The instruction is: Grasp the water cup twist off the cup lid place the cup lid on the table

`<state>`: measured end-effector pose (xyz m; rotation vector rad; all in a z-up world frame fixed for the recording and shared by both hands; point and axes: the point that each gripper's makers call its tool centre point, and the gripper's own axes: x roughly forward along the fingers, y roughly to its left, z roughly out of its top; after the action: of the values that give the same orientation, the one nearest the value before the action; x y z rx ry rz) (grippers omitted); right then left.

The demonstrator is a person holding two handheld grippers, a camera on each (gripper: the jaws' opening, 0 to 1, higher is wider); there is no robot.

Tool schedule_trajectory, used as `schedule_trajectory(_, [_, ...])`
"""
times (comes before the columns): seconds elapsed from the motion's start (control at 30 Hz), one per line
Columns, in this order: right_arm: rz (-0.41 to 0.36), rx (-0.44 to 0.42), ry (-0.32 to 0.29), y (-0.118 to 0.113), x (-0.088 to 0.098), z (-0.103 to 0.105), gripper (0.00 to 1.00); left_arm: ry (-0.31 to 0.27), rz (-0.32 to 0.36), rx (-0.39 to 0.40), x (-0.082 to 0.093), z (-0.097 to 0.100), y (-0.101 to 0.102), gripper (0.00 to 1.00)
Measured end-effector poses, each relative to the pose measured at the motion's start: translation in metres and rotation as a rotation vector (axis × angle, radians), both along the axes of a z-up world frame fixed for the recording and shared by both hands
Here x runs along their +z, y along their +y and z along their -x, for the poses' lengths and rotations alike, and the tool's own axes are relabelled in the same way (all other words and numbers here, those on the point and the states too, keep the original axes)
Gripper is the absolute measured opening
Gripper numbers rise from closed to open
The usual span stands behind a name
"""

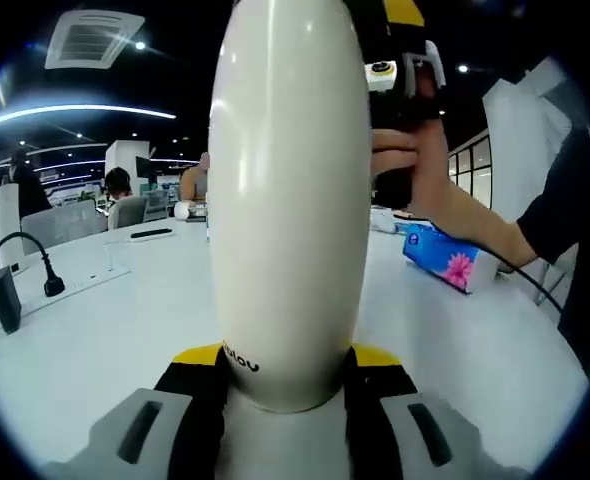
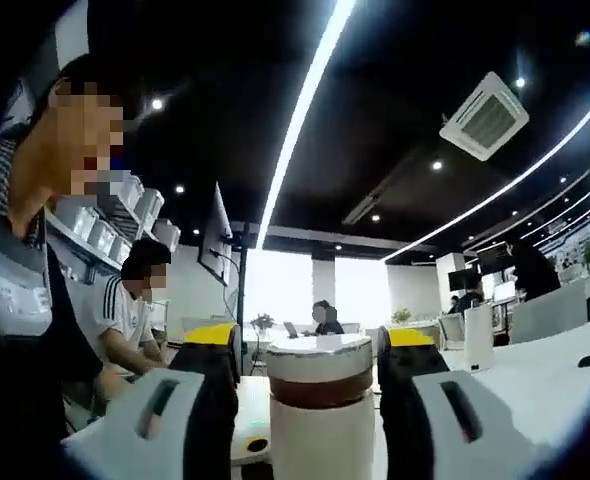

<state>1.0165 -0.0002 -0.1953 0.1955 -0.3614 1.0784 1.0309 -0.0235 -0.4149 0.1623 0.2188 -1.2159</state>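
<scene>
Water cup (image 1: 287, 200) is clamped upright by left gripper (image 1: 287, 372); cup lid (image 2: 320, 372) is gripped by right gripper (image 2: 310, 375). Tissue pack (image 1: 443, 257) is seen near table's (image 1: 95, 330) right edge.

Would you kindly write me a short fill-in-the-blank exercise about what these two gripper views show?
1. The left gripper clamps the body of a ____ water cup.
2. In the right gripper view, the right gripper straddles the cup lid, under which runs a ____ band.
3. In the left gripper view, a blue tissue pack with a pink ____ lies on the table.

Missing words: white; brown; flower
</scene>
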Motion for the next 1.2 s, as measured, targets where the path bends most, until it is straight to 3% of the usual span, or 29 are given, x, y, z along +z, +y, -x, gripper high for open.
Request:
schedule_trajectory(0.03, [0.008,-0.027,-0.018,0.000,0.000,-0.001,0.56,0.000,0.000,0.000,0.000,0.000,0.000,0.48])
schedule_trajectory(0.1, [0.097,-0.163,-0.034,-0.005,-0.010,-0.011,0.56,0.000,0.000,0.000,0.000,0.001,-0.001,0.48])
schedule_trajectory(0.33, [0.087,-0.178,-0.022,0.008,-0.011,0.005,0.54,0.000,-0.002,0.003,0.001,0.004,-0.002,0.48])
schedule_trajectory(0.47, [0.098,-0.214,-0.018,0.012,-0.012,0.004,0.57,0.001,-0.003,0.005,0.001,0.005,-0.002,0.48])
schedule_trajectory(0.6, [0.090,-0.257,0.001,0.001,-0.012,-0.005,0.45,0.001,-0.003,0.006,0.001,0.005,-0.002,0.48])
schedule_trajectory(0.67, [0.075,-0.242,0.017,-0.001,-0.012,-0.005,0.44,0.001,-0.003,0.007,0.001,0.005,-0.002,0.48])
schedule_trajectory(0.8, [0.098,-0.241,-0.015,0.001,-0.013,-0.003,0.44,0.001,-0.003,0.006,0.001,0.005,-0.002,0.48])
schedule_trajectory(1.07, [0.022,-0.059,0.040,-0.005,-0.012,-0.004,0.44,0.002,-0.004,0.003,0.001,0.004,-0.002,0.48])
schedule_trajectory(1.2, [0.016,-0.001,0.035,-0.005,-0.011,-0.006,0.44,0.002,-0.004,0.002,0.001,0.004,-0.002,0.48])
